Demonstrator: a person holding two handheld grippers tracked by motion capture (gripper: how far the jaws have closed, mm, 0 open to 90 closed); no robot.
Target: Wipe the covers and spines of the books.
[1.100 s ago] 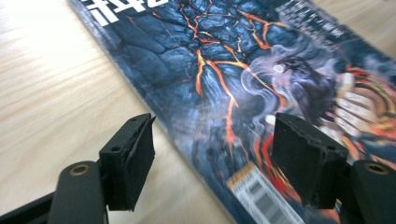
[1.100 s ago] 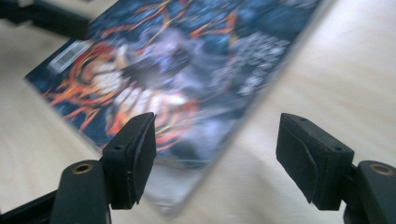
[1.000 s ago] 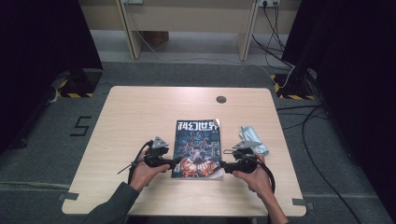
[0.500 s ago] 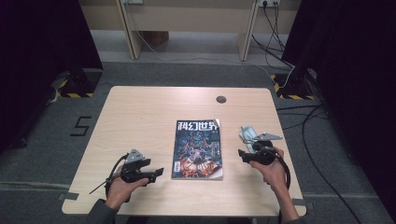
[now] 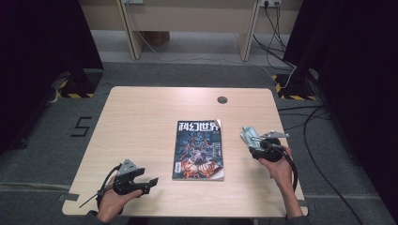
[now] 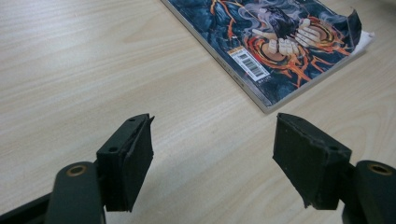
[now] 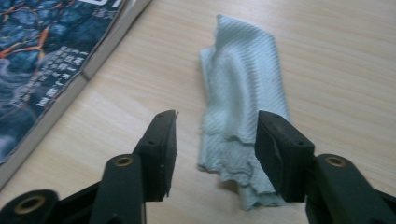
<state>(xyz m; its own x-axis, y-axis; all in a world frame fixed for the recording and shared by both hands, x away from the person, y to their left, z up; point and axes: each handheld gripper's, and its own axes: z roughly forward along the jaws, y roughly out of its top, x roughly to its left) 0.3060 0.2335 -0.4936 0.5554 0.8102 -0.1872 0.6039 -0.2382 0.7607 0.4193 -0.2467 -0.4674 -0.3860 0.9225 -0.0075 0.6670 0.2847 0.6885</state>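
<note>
high view: magazine lies flat and closed at the table's middle, cover up. right gripper sits right of the magazine, over a crumpled pale cloth. right gripper view: cloth lies between the jaws, which have just been closing; the right jaw overlaps its edge, the left jaw stands apart from it, no clamp seen. left gripper is at the near left, just beside the magazine's near left corner, jaws apart, nothing between them. left gripper view: magazine corner lies beyond the jaws.
</note>
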